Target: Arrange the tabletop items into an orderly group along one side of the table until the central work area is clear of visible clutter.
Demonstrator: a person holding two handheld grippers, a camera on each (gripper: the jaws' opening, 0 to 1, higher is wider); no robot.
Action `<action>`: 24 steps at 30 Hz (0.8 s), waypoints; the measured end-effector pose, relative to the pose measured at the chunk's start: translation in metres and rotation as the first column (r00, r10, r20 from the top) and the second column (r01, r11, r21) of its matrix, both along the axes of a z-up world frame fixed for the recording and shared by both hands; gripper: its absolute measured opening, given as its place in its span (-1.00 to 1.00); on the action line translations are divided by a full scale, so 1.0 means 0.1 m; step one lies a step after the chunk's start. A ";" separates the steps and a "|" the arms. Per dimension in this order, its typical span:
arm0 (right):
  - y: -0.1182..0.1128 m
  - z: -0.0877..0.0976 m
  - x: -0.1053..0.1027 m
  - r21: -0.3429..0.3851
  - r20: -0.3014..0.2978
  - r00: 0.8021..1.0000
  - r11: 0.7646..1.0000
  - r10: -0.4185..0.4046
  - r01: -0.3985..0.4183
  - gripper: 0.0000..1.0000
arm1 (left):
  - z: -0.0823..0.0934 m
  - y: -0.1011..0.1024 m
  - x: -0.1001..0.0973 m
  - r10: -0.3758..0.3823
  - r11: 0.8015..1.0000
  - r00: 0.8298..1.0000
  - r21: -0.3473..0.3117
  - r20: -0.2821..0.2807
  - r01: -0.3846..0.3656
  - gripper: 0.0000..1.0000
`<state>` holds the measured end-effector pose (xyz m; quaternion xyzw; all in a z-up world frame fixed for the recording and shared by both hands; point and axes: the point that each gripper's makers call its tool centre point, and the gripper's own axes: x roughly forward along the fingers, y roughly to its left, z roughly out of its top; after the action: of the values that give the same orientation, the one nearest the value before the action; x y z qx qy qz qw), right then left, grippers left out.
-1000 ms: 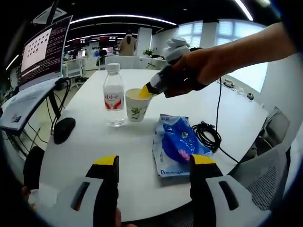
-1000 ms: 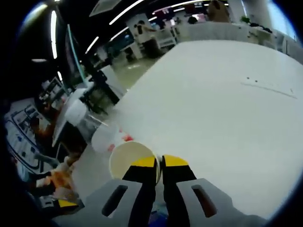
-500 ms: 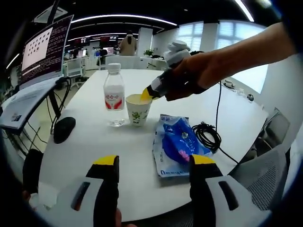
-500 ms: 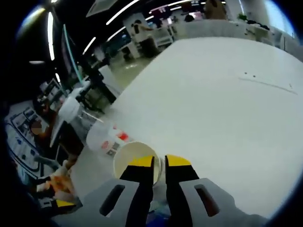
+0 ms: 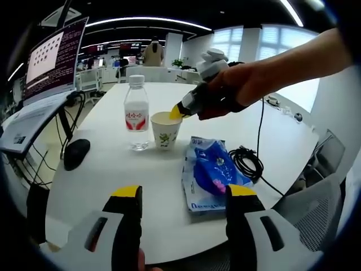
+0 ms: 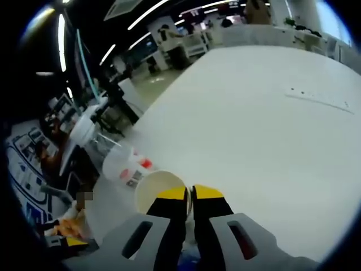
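A white paper cup (image 5: pixel 165 130) with a green leaf print stands on the white table (image 5: pixel 113 180), right beside a clear water bottle (image 5: pixel 135 113) with a red label. My right gripper (image 5: pixel 176 111), held in a hand, reaches in from the right and pinches the cup's rim. In the right gripper view the yellow-tipped jaws of my right gripper (image 6: pixel 190 193) are shut on the rim of the cup (image 6: pixel 158 189), with the bottle (image 6: pixel 127 166) just beyond. My left gripper (image 5: pixel 183 195) hangs open over the table's near edge, holding nothing.
A blue snack packet (image 5: pixel 211 169) lies right of centre, with a coiled black cable (image 5: pixel 246 161) beside it. A black mouse (image 5: pixel 76 153) sits near the left edge. A monitor (image 5: pixel 53 56) and a laptop (image 5: pixel 25 124) stand off to the left. Office chairs ring the table.
The right gripper's jaws have drawn closer together on the cup's rim than half a second ago. Cup, bottle and left gripper have barely shifted.
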<state>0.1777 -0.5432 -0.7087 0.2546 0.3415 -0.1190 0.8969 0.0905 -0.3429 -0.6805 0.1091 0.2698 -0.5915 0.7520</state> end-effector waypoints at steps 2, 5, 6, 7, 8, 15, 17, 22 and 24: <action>-0.03 0.00 0.00 0.001 0.004 1.000 1.000 -0.014 0.014 -0.98 | 0.00 0.00 0.00 0.000 1.000 1.000 0.000 0.000 0.000 0.19; -0.04 0.01 0.00 0.009 0.009 1.000 1.000 -0.021 0.021 -0.98 | 0.00 0.00 -0.01 -0.002 1.000 1.000 0.001 0.000 0.002 0.19; -0.04 0.01 0.00 0.009 0.009 1.000 1.000 -0.022 0.022 -0.98 | 0.00 0.00 -0.01 -0.004 1.000 1.000 0.001 -0.001 0.004 0.19; -0.03 0.01 0.00 0.010 0.008 1.000 1.000 -0.021 0.021 -0.97 | 0.00 0.00 -0.01 -0.005 1.000 1.000 0.002 0.000 0.005 0.19; -0.03 0.01 0.00 0.011 0.008 1.000 1.000 -0.022 0.022 -0.96 | 0.00 0.00 -0.01 -0.006 1.000 1.000 0.003 0.000 0.006 0.19; -0.05 0.09 -0.03 0.011 0.042 0.999 1.000 -0.027 0.026 -0.85 | -0.01 0.00 -0.01 -0.007 1.000 1.000 0.006 -0.001 0.007 0.19; -0.06 0.12 -0.05 0.006 0.060 0.998 1.000 -0.013 0.013 -0.78 | -0.01 0.00 -0.02 -0.009 1.000 1.000 0.008 0.000 0.009 0.19; -0.15 0.19 -0.16 0.013 0.102 0.994 0.999 -0.034 0.033 -0.74 | -0.02 0.00 -0.02 -0.013 1.000 1.000 0.013 0.005 0.013 0.19; -0.20 0.20 -0.23 0.020 0.118 0.992 0.999 -0.040 0.037 -0.72 | -0.01 0.00 -0.02 -0.009 1.000 1.000 0.012 0.005 0.009 0.19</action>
<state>0.1545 -0.5634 -0.6882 0.2755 0.2840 -0.1181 0.9108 0.0886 -0.3427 -0.6817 0.1162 0.2708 -0.5930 0.7494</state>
